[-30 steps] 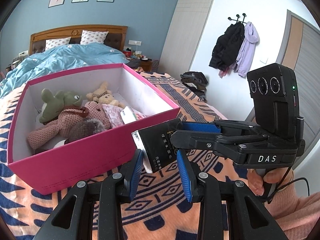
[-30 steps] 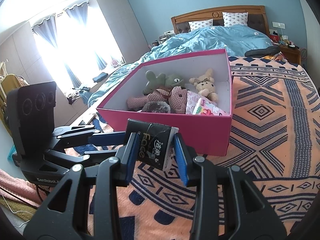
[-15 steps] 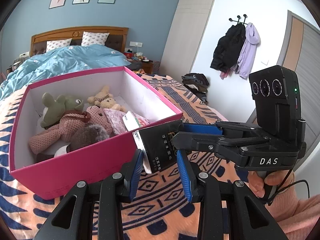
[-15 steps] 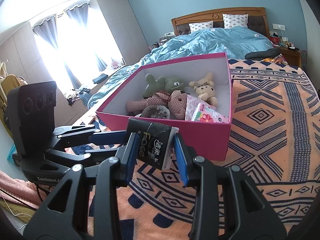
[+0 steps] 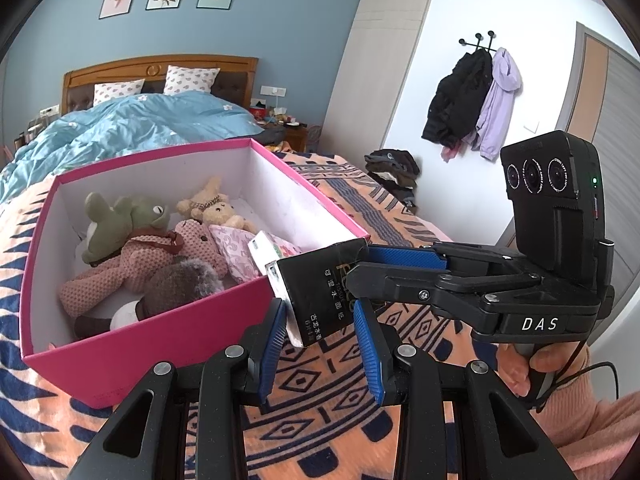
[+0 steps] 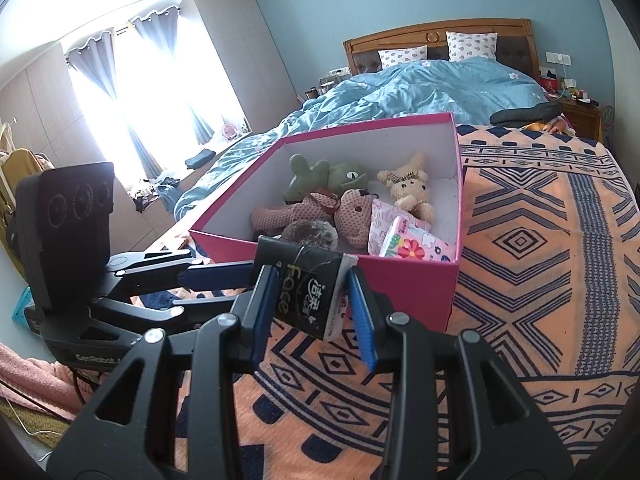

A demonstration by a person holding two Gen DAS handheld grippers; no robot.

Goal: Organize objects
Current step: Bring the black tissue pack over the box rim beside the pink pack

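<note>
A black tissue pack [image 5: 320, 292] with gold and white lettering hangs just above the patterned blanket, in front of the pink box's near corner. My left gripper [image 5: 320, 312] is shut on its lower end, blue pads pressing both sides. From the right side of the left wrist view, my right gripper [image 5: 358, 266] clamps the pack's other end. In the right wrist view the same pack [image 6: 308, 292] sits between the right gripper's [image 6: 310, 280] pads, with the left gripper [image 6: 248, 284] reaching in from the left. The pink box [image 5: 120, 364] holds plush toys and a floral packet.
The box [image 6: 400, 296] stands on an orange and navy blanket [image 6: 540, 260] over the bed. A blue duvet [image 6: 420, 84] and pillows lie behind it. Coats [image 5: 476, 104] hang on the right wall; a person's hand in a pink sleeve [image 5: 592, 432] holds the right gripper.
The pink box sits slightly lower and nearer in both views. Both grippers keep the same hold on the tissue pack.
</note>
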